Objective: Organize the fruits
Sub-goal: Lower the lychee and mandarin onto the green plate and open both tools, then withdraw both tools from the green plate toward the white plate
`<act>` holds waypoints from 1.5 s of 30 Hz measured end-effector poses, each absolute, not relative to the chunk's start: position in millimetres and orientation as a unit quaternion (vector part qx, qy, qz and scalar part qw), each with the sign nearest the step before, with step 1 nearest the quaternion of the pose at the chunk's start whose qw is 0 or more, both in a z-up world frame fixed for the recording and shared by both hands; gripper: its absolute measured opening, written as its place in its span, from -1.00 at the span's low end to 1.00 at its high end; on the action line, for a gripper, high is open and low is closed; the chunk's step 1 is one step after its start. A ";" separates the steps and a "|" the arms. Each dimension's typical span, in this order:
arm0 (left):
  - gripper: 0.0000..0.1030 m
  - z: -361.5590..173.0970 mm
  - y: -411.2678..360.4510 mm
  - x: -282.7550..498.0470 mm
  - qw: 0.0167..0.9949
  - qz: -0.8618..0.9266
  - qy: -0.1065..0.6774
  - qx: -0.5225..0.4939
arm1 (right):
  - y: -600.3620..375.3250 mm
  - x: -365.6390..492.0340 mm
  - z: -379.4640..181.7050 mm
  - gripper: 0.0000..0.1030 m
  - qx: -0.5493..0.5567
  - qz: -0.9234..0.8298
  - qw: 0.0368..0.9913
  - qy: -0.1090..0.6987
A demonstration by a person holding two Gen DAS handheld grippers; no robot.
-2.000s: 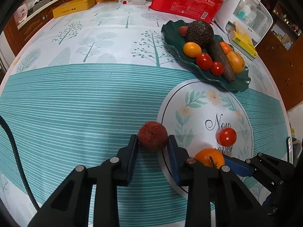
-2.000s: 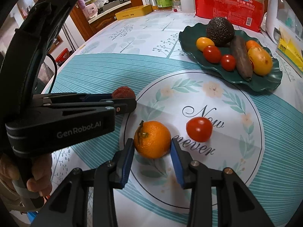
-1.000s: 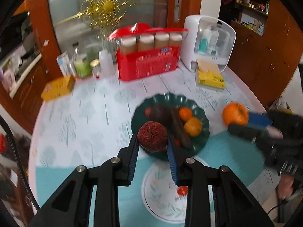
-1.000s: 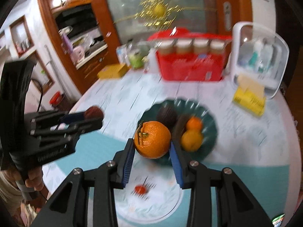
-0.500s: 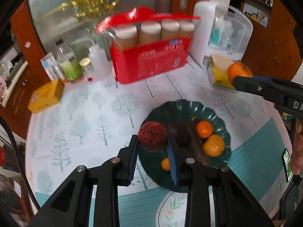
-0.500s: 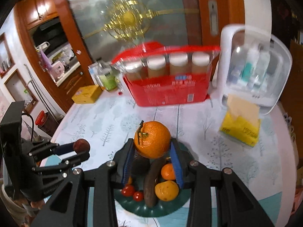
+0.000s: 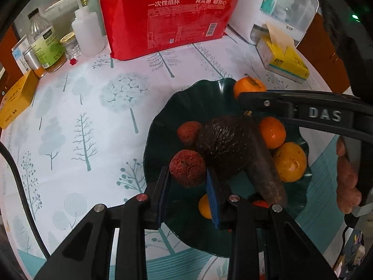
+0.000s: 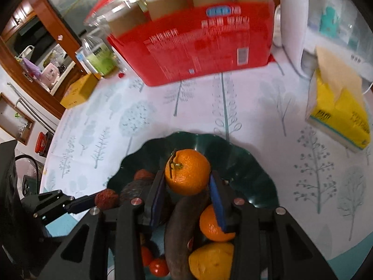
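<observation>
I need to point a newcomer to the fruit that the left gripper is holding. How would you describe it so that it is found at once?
Find the dark green wavy-edged plate in front of the red package. Over its near-left part, the left gripper pinches a small round fruit beside the dark avocado. It is dull red with wrinkled, rough skin, unlike the smooth oranges; a similar red fruit lies loose on the plate.

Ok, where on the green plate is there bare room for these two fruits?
Bare plate lies along the far-left rim, beyond the lychee on the plate, and at the far rim under the held orange. The near-right side is crowded: avocado, oranges, tomatoes.
</observation>
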State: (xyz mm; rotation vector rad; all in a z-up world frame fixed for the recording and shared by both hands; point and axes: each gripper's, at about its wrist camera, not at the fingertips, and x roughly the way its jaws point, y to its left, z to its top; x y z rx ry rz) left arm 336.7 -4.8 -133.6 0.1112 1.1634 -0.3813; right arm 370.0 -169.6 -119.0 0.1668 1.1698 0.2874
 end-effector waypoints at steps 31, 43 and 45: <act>0.25 -88.5 3.8 291.0 0.832 -0.156 0.531 0.037 | -165.9 319.1 -76.9 -0.22 0.055 0.142 0.841 0.519; 0.49 -27.9 12.2 247.2 0.856 -0.137 0.497 0.027 | -162.4 264.4 -29.9 -0.22 0.042 0.147 0.857 0.492; 0.49 -17.7 12.5 238.9 0.862 -0.132 0.489 0.027 | -160.5 255.7 -18.7 -0.22 0.038 0.150 0.862 0.483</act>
